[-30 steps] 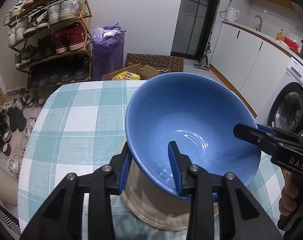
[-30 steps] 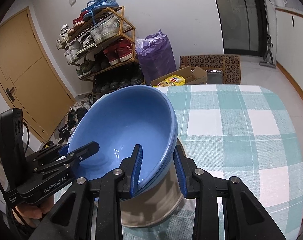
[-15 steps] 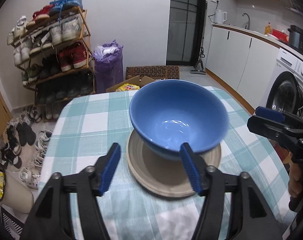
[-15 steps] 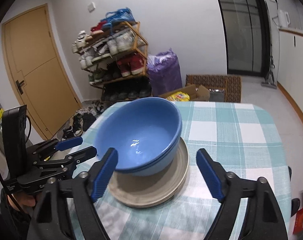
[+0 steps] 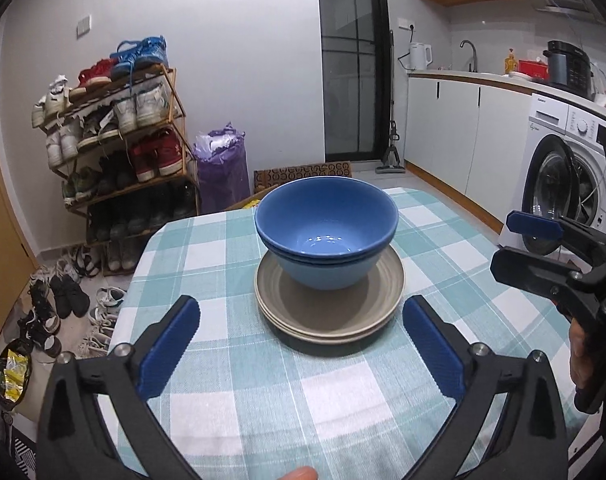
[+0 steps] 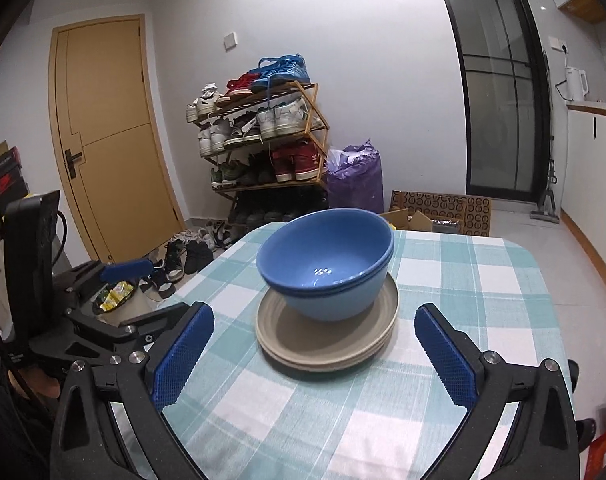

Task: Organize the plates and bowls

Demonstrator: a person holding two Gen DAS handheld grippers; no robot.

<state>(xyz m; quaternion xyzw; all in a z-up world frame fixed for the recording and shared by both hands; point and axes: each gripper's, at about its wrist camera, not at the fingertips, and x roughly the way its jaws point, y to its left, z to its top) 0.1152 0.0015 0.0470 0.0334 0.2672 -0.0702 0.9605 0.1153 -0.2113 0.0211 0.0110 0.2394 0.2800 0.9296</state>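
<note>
Sitting upright with their mouths facing up, two nested round blue ceramic bowls [image 5: 326, 236] [image 6: 326, 263] rest on a stack of round grey plates [image 5: 329, 316] [image 6: 327, 338] in the middle of the table with a teal-and-white checked cloth [image 5: 207, 264] [image 6: 483, 300]. The bowls and plates are round, so no long axis shows. The left gripper [image 5: 301, 350] and the right gripper [image 6: 314, 354] hover near the stack, fingers spread wide and holding nothing. A wooden shoe rack [image 5: 119, 136] [image 6: 263, 136] and a purple bag [image 5: 221, 170] [image 6: 355, 178] stand behind the table.
</note>
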